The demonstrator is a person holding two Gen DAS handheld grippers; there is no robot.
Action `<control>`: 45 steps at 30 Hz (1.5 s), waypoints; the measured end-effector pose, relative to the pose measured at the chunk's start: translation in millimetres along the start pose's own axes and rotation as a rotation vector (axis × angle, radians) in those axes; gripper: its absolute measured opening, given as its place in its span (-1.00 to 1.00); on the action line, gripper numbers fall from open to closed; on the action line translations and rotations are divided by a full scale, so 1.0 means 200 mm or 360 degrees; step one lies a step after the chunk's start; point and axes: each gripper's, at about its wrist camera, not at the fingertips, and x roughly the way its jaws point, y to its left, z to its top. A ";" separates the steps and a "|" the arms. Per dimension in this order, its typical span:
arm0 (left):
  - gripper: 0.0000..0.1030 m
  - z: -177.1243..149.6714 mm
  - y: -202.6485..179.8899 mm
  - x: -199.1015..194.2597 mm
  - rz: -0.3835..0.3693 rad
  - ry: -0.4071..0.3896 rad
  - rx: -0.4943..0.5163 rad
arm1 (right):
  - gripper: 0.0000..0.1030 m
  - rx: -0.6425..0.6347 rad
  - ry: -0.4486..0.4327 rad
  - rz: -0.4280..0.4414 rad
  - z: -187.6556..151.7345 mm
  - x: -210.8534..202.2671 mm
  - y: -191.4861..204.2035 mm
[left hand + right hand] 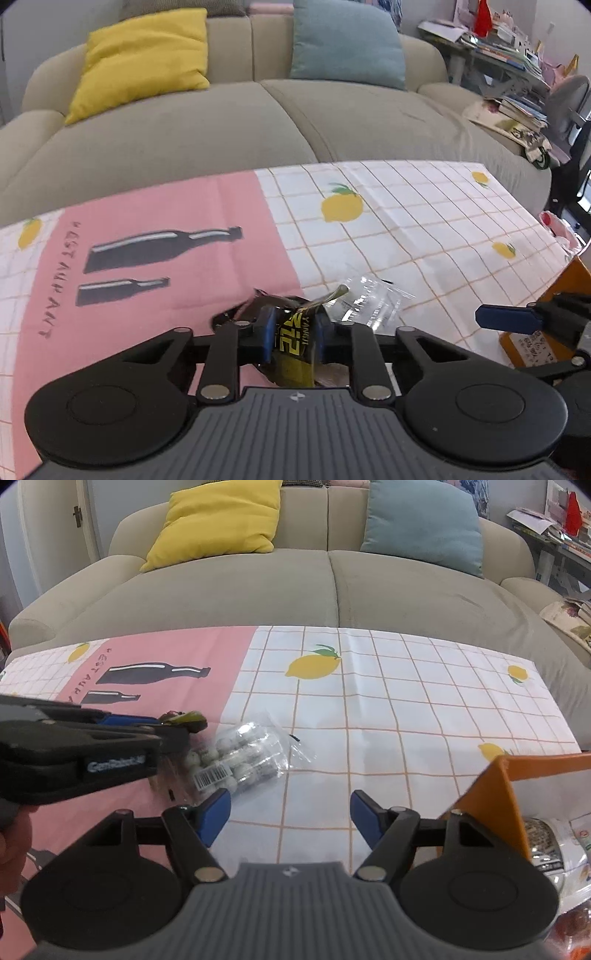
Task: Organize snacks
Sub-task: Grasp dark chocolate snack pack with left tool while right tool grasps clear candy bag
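Left gripper (293,334) clamped on my black packet (291,347) | right gripper (290,814) agape, empty | clear bag (243,762) unsorted | box (491,786) part-filled

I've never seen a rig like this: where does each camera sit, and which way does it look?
Left wrist: rides on the left tongs, looking down-forward at the table and sofa; its tongs pinch a black-yellow packet.
Right wrist: rides on the right tongs, open over the tablecloth, orange box beside; a hand shows.
Shared: clear bag, sofa, tablecloth, each other's tongs.
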 end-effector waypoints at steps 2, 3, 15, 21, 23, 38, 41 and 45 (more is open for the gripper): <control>-0.74 0.00 0.02 -0.02 0.0042 -0.0021 -0.0012 | 0.36 0.0027 0.0003 0.0016 0.01 0.02 0.01; -0.79 0.00 0.05 -0.04 0.0070 -0.0031 -0.0037 | 0.36 0.0046 0.0006 0.0027 0.01 0.02 0.02; -0.93 -0.11 0.21 -0.25 0.0180 -0.0005 -0.0240 | -0.01 0.0108 0.0135 0.0165 -0.04 0.15 0.26; -0.93 -0.15 0.17 -0.33 0.0205 0.0006 -0.0213 | -1.00 0.0033 0.0111 0.0147 -0.04 0.15 0.28; -0.93 -0.17 0.14 -0.35 0.0227 0.0015 -0.0177 | -1.00 0.0007 0.0119 0.0176 -0.05 0.13 0.27; -0.93 -0.45 -0.14 -0.61 0.0138 0.0142 0.0062 | -1.00 -0.0129 0.0421 0.0398 -0.50 -0.36 0.17; -0.93 -0.49 -0.22 -0.65 0.0096 0.0168 0.0130 | -1.00 -0.0123 0.0526 0.0405 -0.57 -0.44 0.16; -0.90 -0.56 -0.30 -0.68 0.0017 0.0225 0.0198 | -1.00 -0.0024 0.0630 0.0396 -0.65 -0.50 0.11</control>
